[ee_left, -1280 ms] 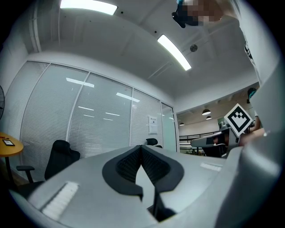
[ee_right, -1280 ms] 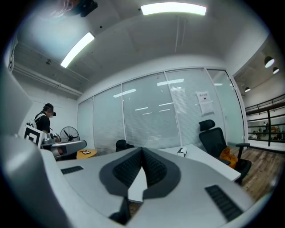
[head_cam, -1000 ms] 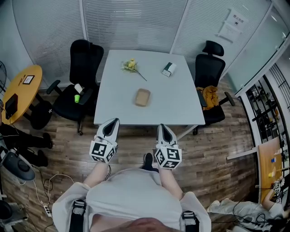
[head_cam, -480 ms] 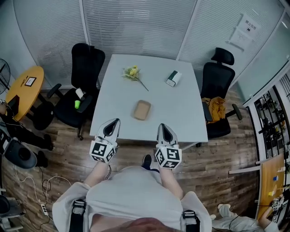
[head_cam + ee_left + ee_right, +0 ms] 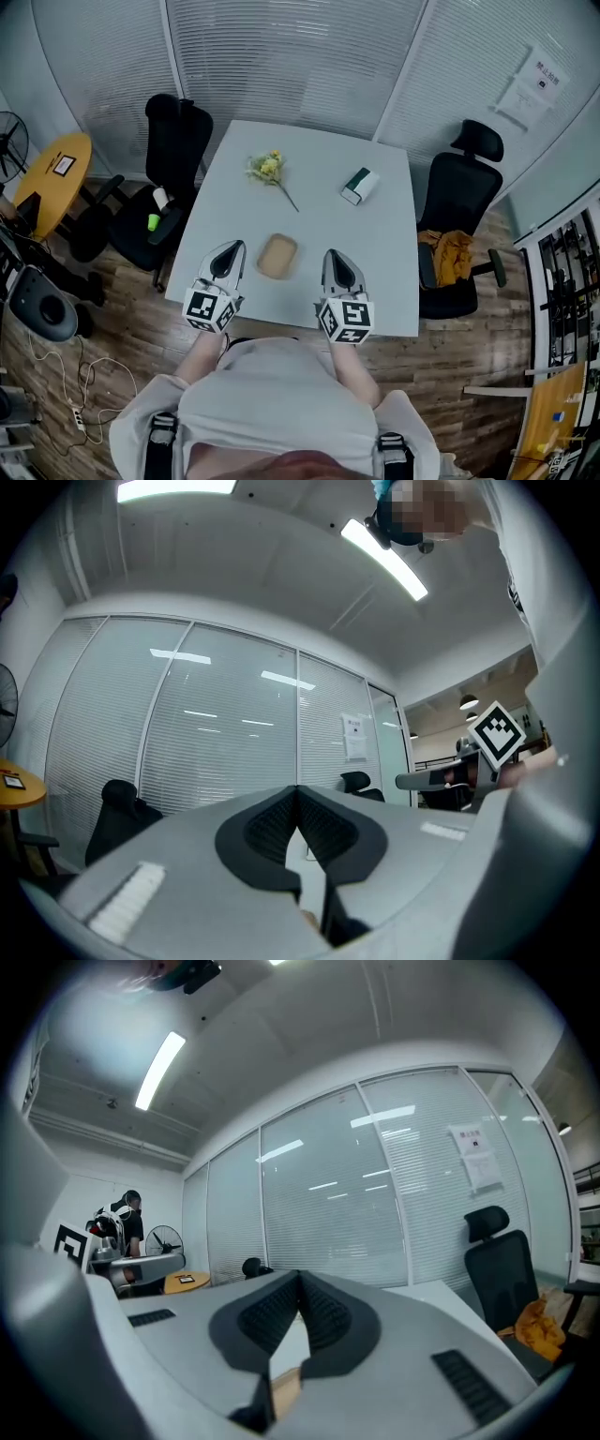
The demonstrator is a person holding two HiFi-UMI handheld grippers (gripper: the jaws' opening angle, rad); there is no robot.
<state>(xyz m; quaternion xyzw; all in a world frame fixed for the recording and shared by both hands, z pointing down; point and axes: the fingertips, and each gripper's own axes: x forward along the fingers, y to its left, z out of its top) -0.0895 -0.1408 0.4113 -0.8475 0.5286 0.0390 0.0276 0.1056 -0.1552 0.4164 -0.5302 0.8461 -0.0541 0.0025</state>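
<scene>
Head view, from the left: a round orange side table (image 5: 52,169) and a black chair (image 5: 173,131) stand well off to the outer side of the left gripper (image 5: 230,247). Its fingers (image 5: 267,829) are pressed together at the tips with nothing between them.

Just inward of those tips, a tan pad (image 5: 277,256) lies flat on the white table (image 5: 309,220). It sits between the two pairs of fingers and appears to touch neither. The right gripper (image 5: 335,255) on its far side is likewise closed tip to tip and empty. A tan sliver low in the gap under its fingers (image 5: 328,1316) may be the pad or the wooden floor; it is too small to tell.

Half a second ago both grippers hung short of the table's near edge with the pad well ahead of them. Now the fingertips reach over that edge and flank the pad, so it is within reach of either gripper, though neither has opened.

Farther ahead of the left fingers lies a yellow flower sprig (image 5: 267,169), and ahead of the right fingers a green-and-white box (image 5: 357,185). A second black chair (image 5: 469,178) stands outward of the right gripper.
</scene>
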